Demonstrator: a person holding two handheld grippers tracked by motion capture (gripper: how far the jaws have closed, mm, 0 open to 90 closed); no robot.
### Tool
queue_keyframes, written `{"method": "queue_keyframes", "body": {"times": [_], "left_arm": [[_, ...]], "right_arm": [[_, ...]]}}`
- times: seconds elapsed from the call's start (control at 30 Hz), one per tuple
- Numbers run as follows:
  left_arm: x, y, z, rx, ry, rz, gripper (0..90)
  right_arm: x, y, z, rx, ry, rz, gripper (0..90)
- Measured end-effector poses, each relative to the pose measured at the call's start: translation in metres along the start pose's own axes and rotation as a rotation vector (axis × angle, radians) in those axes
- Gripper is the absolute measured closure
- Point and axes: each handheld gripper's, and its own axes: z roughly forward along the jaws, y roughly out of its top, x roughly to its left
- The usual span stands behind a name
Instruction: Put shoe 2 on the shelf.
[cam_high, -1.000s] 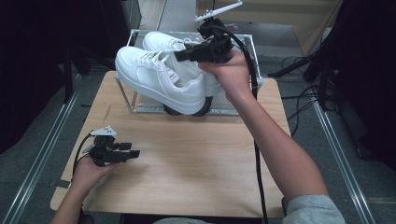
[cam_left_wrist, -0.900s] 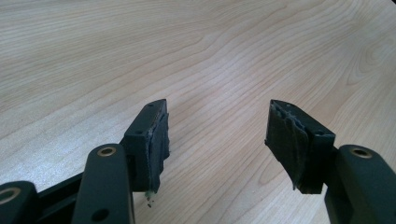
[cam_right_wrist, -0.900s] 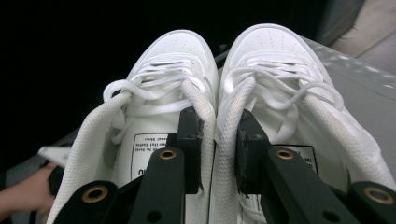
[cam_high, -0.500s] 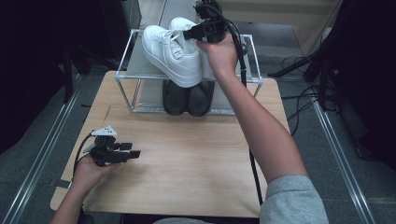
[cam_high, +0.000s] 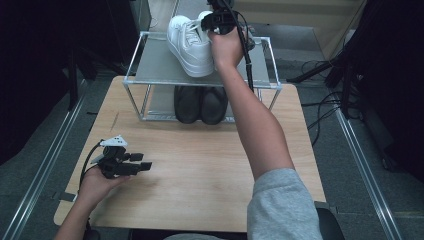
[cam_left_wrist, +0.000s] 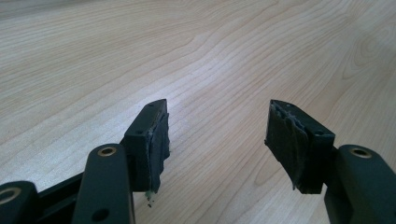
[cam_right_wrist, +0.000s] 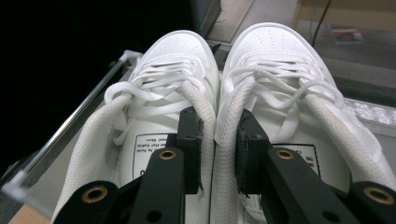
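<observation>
1. The right gripper (cam_right_wrist: 217, 154) has one jaw inside each of the white sneakers (cam_right_wrist: 243, 84), pinching the two inner collars together between its pads. So the pair travels as one, jaws closed down on the doubled fabric.
2. From the high view, that right gripper (cam_high: 212, 22) holds the white sneakers (cam_high: 189, 47) over the back of the top shelf (cam_high: 155, 65) of the metal rack (cam_high: 131, 75). Soles look at or just above the shelf; I cannot tell whether they touch.
3. Step in hand, as I judge it: setting the pair onto the top shelf. The next move calls for lowering until both soles sit flat, then spreading the jaws and lifting straight out so the collars don't snag.
4. The left gripper (cam_high: 137, 167) rests low on the wooden table (cam_high: 200, 170), well apart from the rack; its jaws stand wide with nothing between them, just wood grain ahead of the left gripper (cam_left_wrist: 217, 135).
5. Below, a pair of black shoes (cam_high: 201, 104) sits on the lower shelf.
6. Hard to make out: the sneakers' heels sit behind the right hand (cam_high: 226, 47), the toes run to the frame's top edge, and the rack's far rim is cut off.
</observation>
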Motion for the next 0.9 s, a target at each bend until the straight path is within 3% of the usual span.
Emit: {"method": "queue_keyframes", "body": {"times": [0.23,0.57,0.73,0.9], "left_arm": [[-0.001,0.0,0.0,-0.001,-0.004,0.009,39.7],[-0.001,0.001,0.001,0.004,-0.005,0.015,39.7],[-0.002,0.001,0.002,0.006,-0.007,0.017,39.7],[-0.003,0.001,0.004,0.017,-0.008,0.028,39.7]], "right_arm": [[-0.004,0.006,0.019,0.002,-0.026,0.127,76.7],[0.008,0.007,0.038,0.053,-0.133,0.085,76.1],[0.012,0.005,0.042,0.064,-0.127,0.106,75.4],[0.022,0.002,0.044,0.093,-0.109,0.086,74.5]]}}
